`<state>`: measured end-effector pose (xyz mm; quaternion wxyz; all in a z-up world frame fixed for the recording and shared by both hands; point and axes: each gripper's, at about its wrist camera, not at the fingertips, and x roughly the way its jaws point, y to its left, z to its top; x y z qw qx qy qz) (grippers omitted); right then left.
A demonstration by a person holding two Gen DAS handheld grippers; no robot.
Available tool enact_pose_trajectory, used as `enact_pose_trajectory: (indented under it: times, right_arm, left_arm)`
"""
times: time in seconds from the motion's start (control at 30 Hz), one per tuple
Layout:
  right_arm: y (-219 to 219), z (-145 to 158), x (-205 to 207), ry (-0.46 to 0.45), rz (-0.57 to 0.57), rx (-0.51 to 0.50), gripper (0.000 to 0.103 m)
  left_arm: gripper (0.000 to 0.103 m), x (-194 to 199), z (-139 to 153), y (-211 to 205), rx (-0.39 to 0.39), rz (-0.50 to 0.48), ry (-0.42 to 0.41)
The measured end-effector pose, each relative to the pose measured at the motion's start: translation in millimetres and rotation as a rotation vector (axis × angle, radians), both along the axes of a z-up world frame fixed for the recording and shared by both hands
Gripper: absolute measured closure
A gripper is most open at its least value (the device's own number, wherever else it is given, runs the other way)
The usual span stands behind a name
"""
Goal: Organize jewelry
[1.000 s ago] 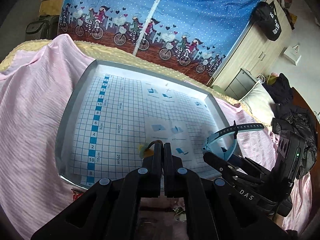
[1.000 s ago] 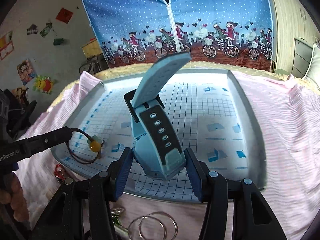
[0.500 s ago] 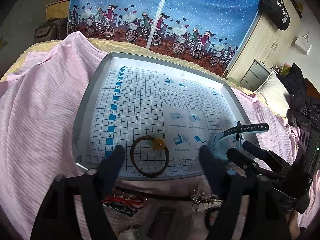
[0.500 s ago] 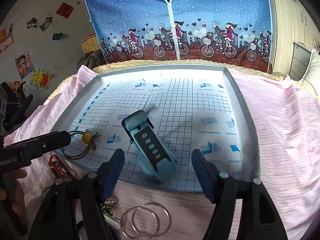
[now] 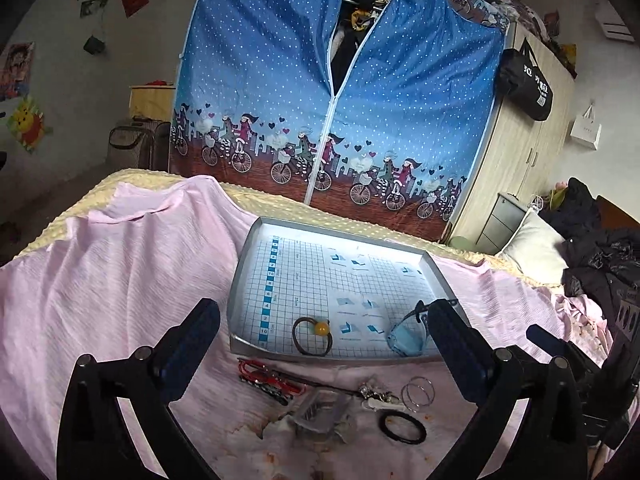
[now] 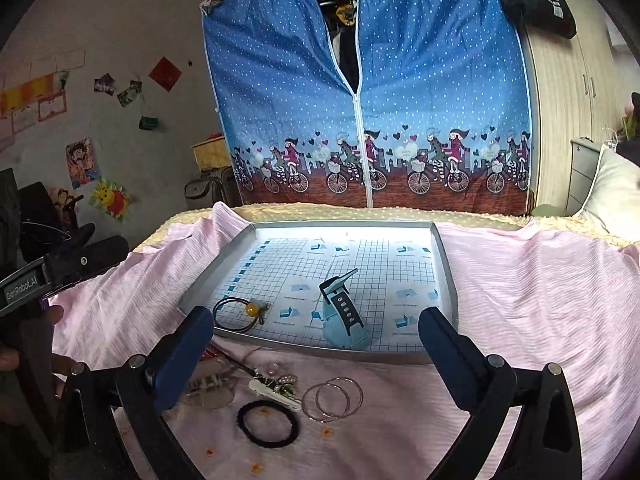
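Pink bedspread carries my tray [image 6: 444, 276]; inside its near rim lie watch [image 6: 345, 312] and hair tie [image 6: 240, 312], sorted. Both tongs, left [image 5: 324, 336] and right [image 6: 316, 344], gape wide, empty, freeing me for loose pieces.

Blue watch [image 6: 344, 316] in tray [image 6: 444, 276]

Pale blue watch [image 6: 344, 316], blue-gridded tray [image 6: 446, 276]

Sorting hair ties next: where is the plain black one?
In the right wrist view the plain black hair tie lies on the pink sheet, left of the silver hoops.
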<state>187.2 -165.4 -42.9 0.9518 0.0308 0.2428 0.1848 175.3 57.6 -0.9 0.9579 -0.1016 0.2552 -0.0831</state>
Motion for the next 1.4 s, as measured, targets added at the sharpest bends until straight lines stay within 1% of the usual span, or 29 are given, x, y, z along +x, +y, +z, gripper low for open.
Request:
enact_pose_trajectory:
  times: [0.13,0.2,0.37,0.43,0.5,0.6,0.7,0.73,0.93,1.13,1.17,1.33,1.37,1.4]
  right_arm:
    - [-2,11,-33,-0.035,0.000,0.009,0.000]
    - [-2,13,-51,-0.050,0.002,0.007,0.000]
    - [2,14,-88,-0.064,0.010,-0.030,0.000]
    - [2,11,-101,-0.062,0.012,-0.044,0.000]
    - [2,8,-112,-0.050,0.012,-0.055,0.000]
    - [1,4,-123,-0.023,0.013,-0.060,0.000]
    - [4,-4,-128,0.019,0.011,-0.080,0.000]
    - [5,-6,-127,0.038,0.013,-0.083,0.000]
    - [7,-23,-114,0.149,0.026,-0.083,0.000]
    - [8,-32,-110,0.197,0.021,-0.104,0.000]
    - [9,-33,-108,0.207,0.021,-0.107,0.000]
    - [5,-40,-98,0.258,0.014,-0.098,0.000]
    - [4,-42,-95,0.273,0.014,-0.090,0.000]
    - [3,-43,-91,0.287,0.014,-0.083,0.000]
  left_arm:
    - [0.001,-33,4,-9,0.090,-0.019,0.006]
    - [0.001,-51,3,-11,0.119,-0.011,0.004]
    - [0.001,-97,1,-13,0.142,0.033,-0.023]
    - [0.001,-113,-2,-13,0.165,0.059,-0.025]
    - [0.001,-124,-2,-13,0.175,0.086,-0.026]
    - [0.001,-131,-5,-14,0.172,0.081,-0.011]
    - [0.001,-130,-14,-20,0.211,0.090,0.052]
    - [0.001,-128,-16,-22,0.213,0.084,0.071]
    - [0.001,-122,-29,-18,0.209,0.082,0.147]
    - [0.001,-112,-38,-17,0.204,0.069,0.219]
    - [0.001,-109,-40,-16,0.197,0.060,0.241]
    - [0.001,-78,-47,-14,0.146,-0.047,0.387]
    - [0.001,-70,-47,-13,0.145,-0.064,0.405]
    - [0.001,-63,-46,-14,0.162,-0.074,0.415]
